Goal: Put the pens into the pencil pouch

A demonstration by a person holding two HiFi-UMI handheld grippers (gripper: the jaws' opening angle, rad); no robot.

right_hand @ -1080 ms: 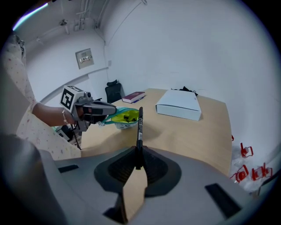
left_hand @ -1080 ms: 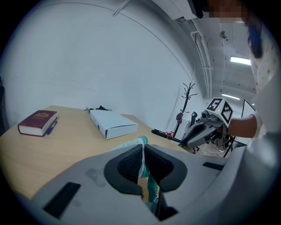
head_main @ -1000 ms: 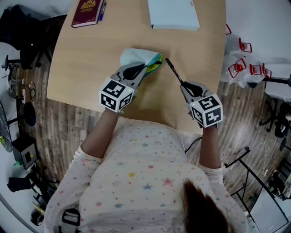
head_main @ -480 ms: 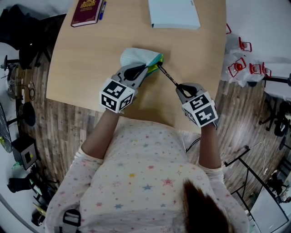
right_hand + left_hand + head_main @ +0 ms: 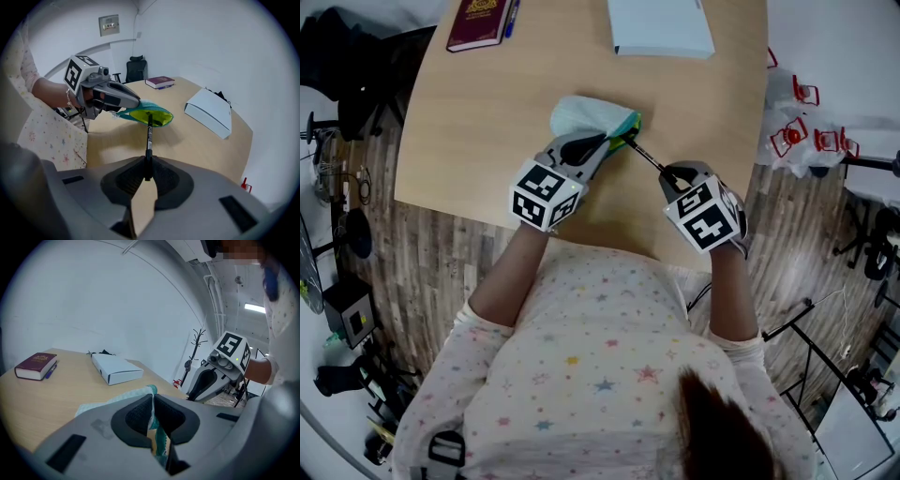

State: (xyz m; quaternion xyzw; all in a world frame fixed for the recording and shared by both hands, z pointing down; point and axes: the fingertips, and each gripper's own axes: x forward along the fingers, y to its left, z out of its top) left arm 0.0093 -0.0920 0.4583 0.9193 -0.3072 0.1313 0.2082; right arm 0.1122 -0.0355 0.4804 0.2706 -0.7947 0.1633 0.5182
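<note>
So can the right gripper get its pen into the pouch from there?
Probably yes. The left gripper pinches the edge of the pouch so its mouth gapes open, and the pen in the right gripper points into that mouth with nothing between.

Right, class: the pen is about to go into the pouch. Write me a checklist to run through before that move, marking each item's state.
1. Left tongs clamped on the pouch edge: ok.
2. Pouch mouth held open, facing the pen: ok.
3. Right tongs shut on the pen: ok.
4. Pen tip lined up with the mouth: ok.
5. Room inside the pouch for the pen's full length: cannot tell.
</note>
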